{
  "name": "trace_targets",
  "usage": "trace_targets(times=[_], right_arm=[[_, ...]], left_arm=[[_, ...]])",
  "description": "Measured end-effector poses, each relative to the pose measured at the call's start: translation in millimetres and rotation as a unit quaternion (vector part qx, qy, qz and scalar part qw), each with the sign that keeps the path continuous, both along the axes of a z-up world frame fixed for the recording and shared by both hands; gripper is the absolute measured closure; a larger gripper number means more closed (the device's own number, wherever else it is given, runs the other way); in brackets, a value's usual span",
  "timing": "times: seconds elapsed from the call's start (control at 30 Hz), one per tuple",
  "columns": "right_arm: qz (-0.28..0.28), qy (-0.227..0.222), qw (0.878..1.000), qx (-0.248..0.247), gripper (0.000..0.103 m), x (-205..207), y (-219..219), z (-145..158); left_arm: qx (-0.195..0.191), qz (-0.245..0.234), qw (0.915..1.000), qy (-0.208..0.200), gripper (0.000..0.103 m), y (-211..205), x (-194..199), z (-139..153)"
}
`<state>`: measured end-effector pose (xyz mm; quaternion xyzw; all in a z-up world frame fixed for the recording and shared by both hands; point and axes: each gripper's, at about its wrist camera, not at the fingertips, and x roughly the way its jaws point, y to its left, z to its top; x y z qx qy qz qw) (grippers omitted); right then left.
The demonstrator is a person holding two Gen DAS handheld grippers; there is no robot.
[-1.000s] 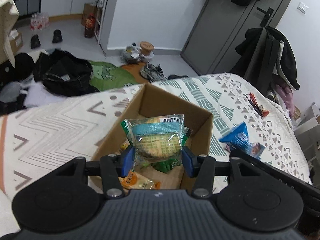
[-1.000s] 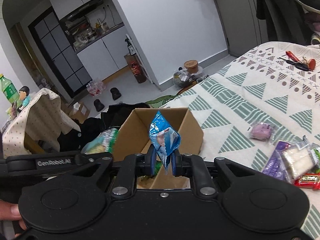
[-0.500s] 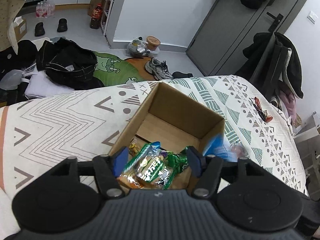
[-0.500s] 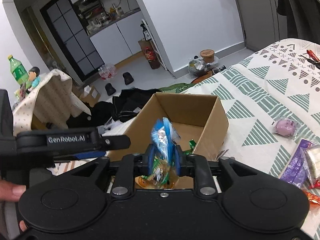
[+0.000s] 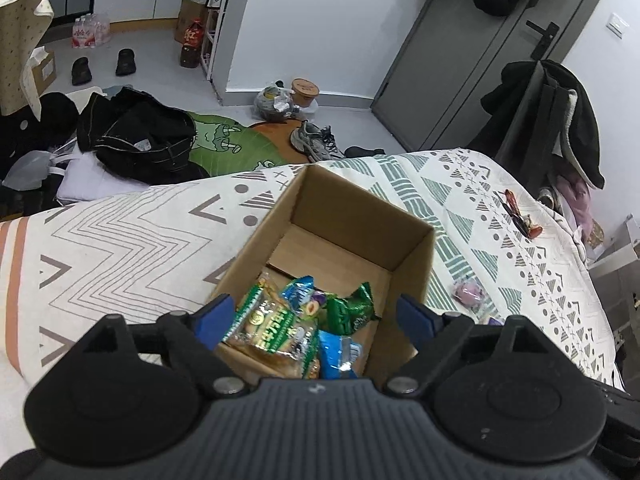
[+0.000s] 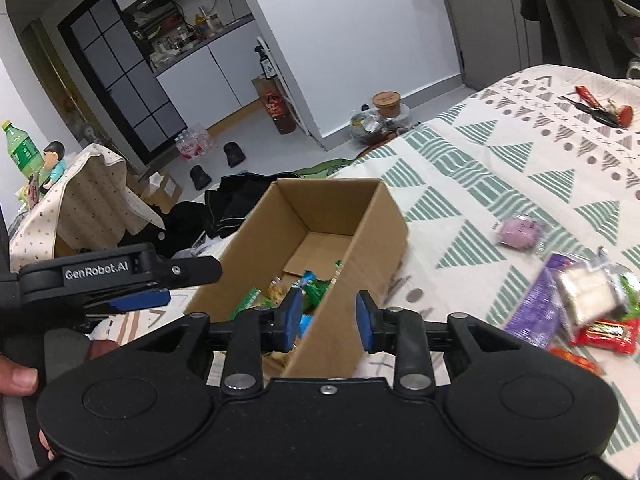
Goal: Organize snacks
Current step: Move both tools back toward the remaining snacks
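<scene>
Both grippers hang over the near end of the cardboard box point(image 5: 352, 236) on the bed point(image 5: 120, 240), tilted down into it so snacks drop inside. Left gripper point(image 5: 320, 316): jaws opening, wide, nothing between the pads; the packets seen between them lie loose in the box below. Right gripper point(image 6: 328, 320): jaws opening, empty, straddling the box's right wall. Snacks in the box, piled at its near end, far half bare: clear biscuit pack with green print point(image 5: 272, 328), green foil packet point(image 5: 348, 312), small blue bag point(image 5: 338, 356). More wait on the bed right of the box: pink round sweet point(image 6: 520, 232), purple pack point(image 6: 536, 308), red wrapper point(image 6: 608, 334). Looks part-done; those likely go next.
</scene>
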<state>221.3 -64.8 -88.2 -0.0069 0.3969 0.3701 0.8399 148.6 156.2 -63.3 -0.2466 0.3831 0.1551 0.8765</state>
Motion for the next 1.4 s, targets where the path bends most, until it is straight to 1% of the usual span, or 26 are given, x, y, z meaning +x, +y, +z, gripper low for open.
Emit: trace_targets(times=[0.17,0.4,0.5,0.57,0.63,0.77,0.83,0.87,0.97,1.0,1.03,1.1,1.4], right_arm=[[-0.012,0.000,1.000,-0.009,0.067,-3,-19,6],[-0.036,-0.002,0.999,-0.018,0.052,-1,-49,13],[-0.046,-0.003,0.999,-0.019,0.049,1,-63,15],[-0.052,-0.002,0.998,-0.019,0.046,2,-71,16],[-0.054,-0.003,0.998,-0.022,0.040,2,-78,16],[-0.062,0.000,0.998,-0.023,0.035,5,-97,16],[-0.067,0.001,0.997,-0.025,0.027,7,-107,15],[-0.070,0.003,0.997,-0.026,0.026,8,-112,14],[-0.077,0.008,0.997,-0.025,0.014,11,-125,13],[-0.081,0.011,0.996,-0.025,0.007,13,-130,13],[-0.084,0.013,0.996,-0.024,0.003,14,-134,12],[-0.092,0.016,0.995,-0.022,0.000,17,-140,11],[-0.119,0.046,0.992,-0.013,0.000,35,-163,-5]], left_arm=[[0.003,-0.011,0.9999,-0.003,0.015,-15,-1,5],[0.004,-0.029,0.9995,-0.009,0.015,-42,-1,13],[0.008,-0.033,0.9993,-0.013,0.014,-54,-1,15],[0.010,-0.038,0.9991,-0.016,0.010,-62,-1,16],[0.014,-0.043,0.9988,-0.019,0.010,-71,0,18],[0.017,-0.057,0.9980,-0.021,0.009,-87,2,20],[0.018,-0.061,0.9978,-0.020,0.008,-94,5,21],[0.017,-0.063,0.9977,-0.020,0.007,-97,6,21],[0.018,-0.069,0.9972,-0.021,0.003,-108,8,21],[0.019,-0.070,0.9971,-0.022,0.003,-111,9,21],[0.020,-0.072,0.9969,-0.023,0.002,-114,10,20],[0.022,-0.081,0.9963,-0.019,0.002,-121,13,18],[0.036,-0.109,0.9932,-0.017,0.002,-154,26,5]])
